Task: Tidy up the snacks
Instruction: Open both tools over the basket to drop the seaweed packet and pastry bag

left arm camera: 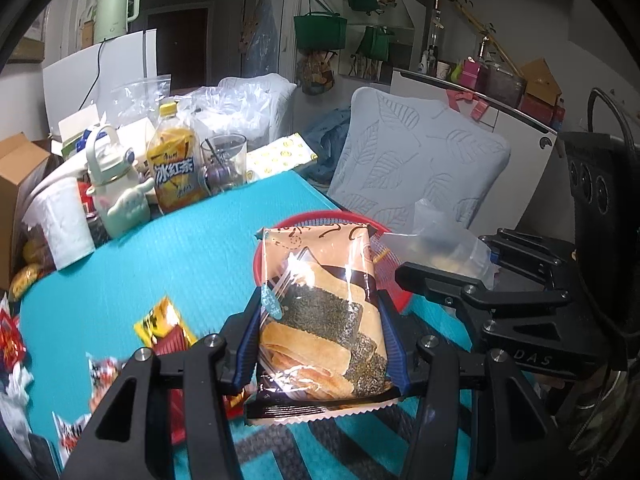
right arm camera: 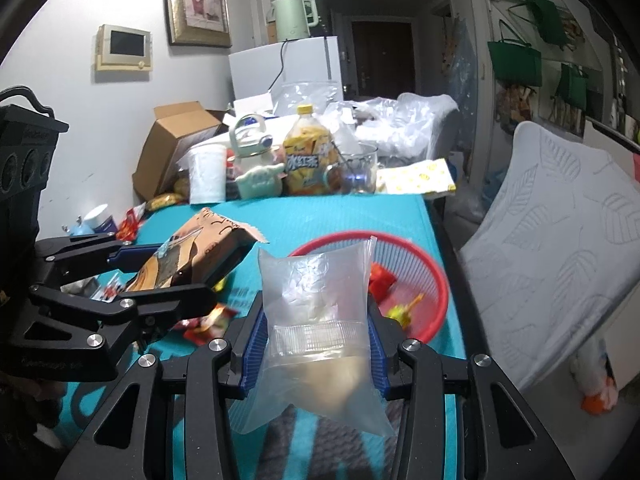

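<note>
Left gripper (left arm camera: 320,320) clamps seaweed snack pack (left arm camera: 320,312); right gripper (right arm camera: 318,344) clamps clear pouch (right arm camera: 320,320). Both hover near red basket (right arm camera: 436,280), mid-frame. Risk: slick pouch slipping out, landing outside basket.

Each camera sits close behind its own tongs, facing forward along them over the turquoise table (left arm camera: 160,248). Both views share the red basket (right arm camera: 436,284) ahead and the clutter beyond; each shows the other tongs alongside.
</note>
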Demonstrator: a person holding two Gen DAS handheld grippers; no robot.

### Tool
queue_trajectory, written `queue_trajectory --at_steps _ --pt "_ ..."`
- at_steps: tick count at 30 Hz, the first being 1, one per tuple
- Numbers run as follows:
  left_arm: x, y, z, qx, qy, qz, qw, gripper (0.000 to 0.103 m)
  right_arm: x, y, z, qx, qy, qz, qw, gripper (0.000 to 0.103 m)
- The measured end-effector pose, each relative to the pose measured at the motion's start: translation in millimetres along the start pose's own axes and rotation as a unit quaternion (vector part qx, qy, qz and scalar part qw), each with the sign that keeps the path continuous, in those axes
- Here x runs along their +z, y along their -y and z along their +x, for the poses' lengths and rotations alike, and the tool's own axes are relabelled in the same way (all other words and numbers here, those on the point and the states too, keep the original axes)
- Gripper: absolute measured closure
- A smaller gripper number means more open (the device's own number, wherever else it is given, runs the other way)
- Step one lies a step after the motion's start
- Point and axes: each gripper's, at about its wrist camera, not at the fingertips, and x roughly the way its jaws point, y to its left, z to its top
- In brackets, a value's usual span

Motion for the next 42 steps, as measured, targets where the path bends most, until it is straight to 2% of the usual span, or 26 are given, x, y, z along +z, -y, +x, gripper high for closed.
queue_trajectory --at_steps 13,20,25,28,35,37,42 --pt "40 -13 56 -0.011 -0.007 -0.004 0.9999 0.052 40 39 40 -0.025 0.005 -0.014 1.000 0.060" --pt "48 -22 88 -0.007 -0.017 -0.011 0.9998 0.052 58 64 70 -0.044 0.010 -0.026 0.999 0.060" --pt "47 -27 105 0.003 -0.030 -0.016 0.9994 0.052 57 72 92 -0.056 0.004 -0.034 0.998 0.060" --pt "44 -28 113 0.012 -0.036 -0.012 0.9992 0.052 51 75 103 -0.043 -0.009 -0.027 0.999 0.060" --pt "38 -29 126 0.014 -0.055 -0.016 0.9983 0.052 39 67 113 -0.032 -0.030 -0.034 0.998 0.059" --pt "37 -28 128 0.015 -0.054 -0.014 0.9983 0.052 37 66 114 -0.033 -0.033 -0.036 0.998 0.055" --pt "38 -23 132 0.036 -0.054 0.006 0.9979 0.051 33 69 115 -0.034 -0.046 -0.028 0.998 0.054"
